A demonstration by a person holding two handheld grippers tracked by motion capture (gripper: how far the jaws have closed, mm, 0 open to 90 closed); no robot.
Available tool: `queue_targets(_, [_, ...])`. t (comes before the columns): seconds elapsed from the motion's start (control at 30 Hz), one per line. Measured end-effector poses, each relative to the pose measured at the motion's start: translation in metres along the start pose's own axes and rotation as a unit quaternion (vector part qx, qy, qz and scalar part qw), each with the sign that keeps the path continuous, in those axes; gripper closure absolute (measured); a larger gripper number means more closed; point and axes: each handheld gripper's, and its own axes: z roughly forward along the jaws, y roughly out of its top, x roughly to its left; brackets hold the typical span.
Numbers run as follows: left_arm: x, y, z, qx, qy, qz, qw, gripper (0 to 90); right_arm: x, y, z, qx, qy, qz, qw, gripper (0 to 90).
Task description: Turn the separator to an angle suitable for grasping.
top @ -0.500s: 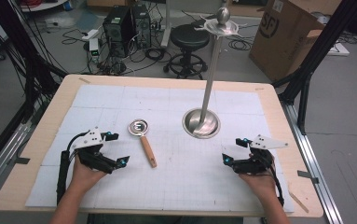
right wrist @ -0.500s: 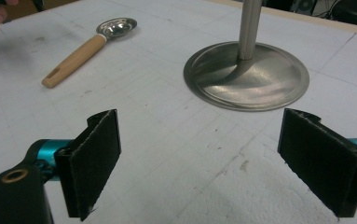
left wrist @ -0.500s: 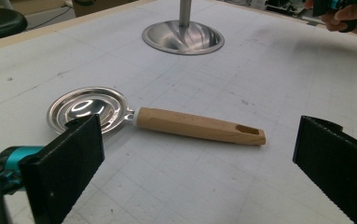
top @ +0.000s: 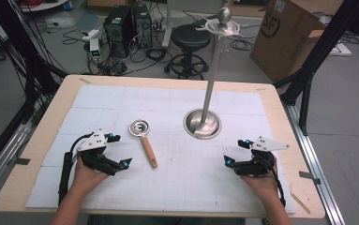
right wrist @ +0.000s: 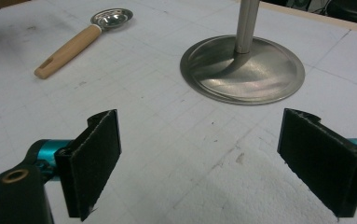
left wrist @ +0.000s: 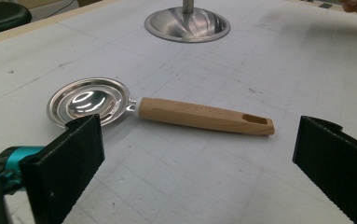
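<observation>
left gripper [top: 119, 150]: jaws spread wide, nothing between, nothing touched; held low over the white mat [top: 177, 187], aimed at the strainer spoon [top: 143, 139]. spoon flat on mat just beside that gripper, metal bowl away from person, wooden handle toward near edge. right gripper [top: 236, 153]: jaws likewise wide apart, empty, facing round base of metal stand [top: 202, 123], well apart from spoon.

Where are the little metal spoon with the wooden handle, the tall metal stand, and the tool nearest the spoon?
spoon [left wrist: 204, 115]: left gripper view, middle of its wooden handle.
stand [top: 202, 123]: high view, on its round base.
left tool [top: 116, 151]: high view, midway between its open fingertips.
</observation>
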Motion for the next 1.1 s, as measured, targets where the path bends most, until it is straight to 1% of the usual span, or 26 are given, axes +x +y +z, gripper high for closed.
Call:
queue_targets(0.03, [0.0,0.0,-0.001,0.002,-0.012,0.003,0.9999,10.7,0.0,0.0,0.001,0.004,0.0,0.0,1.0,12.4])
queue_targets(0.07, [0.0,-0.001,0.0,0.003,-0.02,0.005,0.9998,16.0,0.0,0.0,0.001,0.005,0.0,0.001,1.0,12.4])
queue_targets(0.17, [-0.001,-0.001,0.002,0.01,-0.027,0.009,0.9995,23.1,0.0,-0.001,0.002,0.005,0.001,0.0,1.0,12.4])
queue_targets(0.2, [-0.002,-0.001,0.003,0.011,-0.033,0.009,0.9994,26.0,0.0,-0.001,0.002,0.007,0.001,0.0,1.0,12.4])
queue_targets(0.23, [-0.002,-0.001,0.003,0.011,-0.033,0.009,0.9994,28.3,0.0,-0.001,0.002,0.007,0.001,0.0,1.0,12.4])
queue_targets(0.27, [-0.003,-0.001,0.005,0.015,-0.045,0.011,0.9988,32.1,0.0,-0.001,0.001,0.007,0.001,0.0,1.0,12.4])
queue_targets(0.33, [-0.004,-0.001,0.008,0.022,-0.043,0.014,0.9987,40.3,0.0,-0.001,0.001,0.009,0.001,-0.001,1.0,12.4])
queue_targets(0.37, [-0.005,-0.001,0.01,0.026,-0.041,0.014,0.9987,41.4,0.0,-0.001,0.002,0.009,0.001,0.0,1.0,12.4])
queue_targets(0.4, [-0.005,-0.001,0.01,0.026,-0.041,0.014,0.9987,44.0,0.0,-0.001,0.002,0.009,0.001,0.0,1.0,12.4])
queue_targets(0.43, [-0.006,-0.001,0.014,0.034,-0.044,0.013,0.9984,47.4,0.0,-0.002,0.002,0.011,0.001,0.001,0.9999,12.5])
queue_targets(0.5, [-0.007,-0.001,0.016,0.038,-0.044,0.012,0.9982,52.3,-0.001,-0.002,0.003,0.013,0.001,0.001,0.9999,13.9])
queue_targets(0.53, [-0.01,-0.001,0.02,0.051,-0.036,0.017,0.9979,55.1,0.0,-0.002,0.003,0.013,0.001,0.003,0.9999,13.9])
queue_targets(0.57, [-0.01,-0.001,0.02,0.051,-0.036,0.017,0.9979,59.3,-0.001,-0.002,0.004,0.014,0.0,0.002,0.9999,14.0])
queue_targets(0.6, [-0.011,0.0,0.021,0.058,-0.026,0.023,0.9977,63.4,0.0,-0.002,0.004,0.015,0.001,0.004,0.9999,14.2])
queue_targets(0.63, [-0.013,0.001,0.022,0.062,-0.02,0.029,0.9975,63.4,0.0,-0.002,0.004,0.015,0.001,0.004,0.9999,14.2])
queue_targets(0.67, [-0.013,0.002,0.023,0.06,-0.017,0.027,0.9977,66.1,0.0,-0.002,0.004,0.015,0.001,0.001,0.9999,14.3])
queue_targets(0.7, [-0.014,0.003,0.025,0.057,-0.019,0.023,0.9979,68.8,0.0,-0.002,0.004,0.016,0.001,0.002,0.9999,14.3])
queue_targets(0.73, [-0.014,0.004,0.026,0.057,-0.021,0.023,0.9979,71.1,-0.001,-0.002,0.004,0.016,0.001,-0.001,0.9999,14.3])
queue_targets(0.77, [-0.016,0.006,0.03,0.059,-0.023,0.026,0.9977,75.2,0.0,-0.003,0.005,0.019,0.001,0.0,0.9998,14.3])
queue_targets(0.8, [-0.016,0.006,0.03,0.059,-0.023,0.026,0.9977,76.7,0.0,-0.003,0.005,0.019,0.001,0.0,0.9998,14.3])
queue_targets(0.83, [-0.017,0.006,0.032,0.066,-0.024,0.027,0.9972,76.7,0.0,-0.003,0.005,0.019,0.001,0.0,0.9998,14.3])
queue_targets(0.87, [-0.018,0.006,0.035,0.077,-0.019,0.027,0.9965,81.6,0.0,-0.003,0.005,0.019,0.001,-0.002,0.9998,14.3])
queue_targets(0.9, [-0.019,0.007,0.039,0.093,-0.014,0.029,0.9951,83.6,0.0,-0.002,0.005,0.019,0.001,-0.001,0.9998,14.3])
queue_targets(1.0, [-0.02,0.008,0.041,0.101,-0.01,0.028,0.9945,86.9,0.0,-0.002,0.004,0.019,0.001,-0.001,0.9998,14.3])
queue_targets(1.07, [-0.02,0.008,0.043,0.102,-0.011,0.027,0.9944,87.5,-0.001,-0.003,0.005,0.019,0.001,0.0,0.9998,14.3])
queue_targets(1.1, [-0.021,0.008,0.046,0.104,-0.008,0.031,0.994,87.6,-0.001,-0.003,0.005,0.019,0.001,0.0,0.9998,14.4])
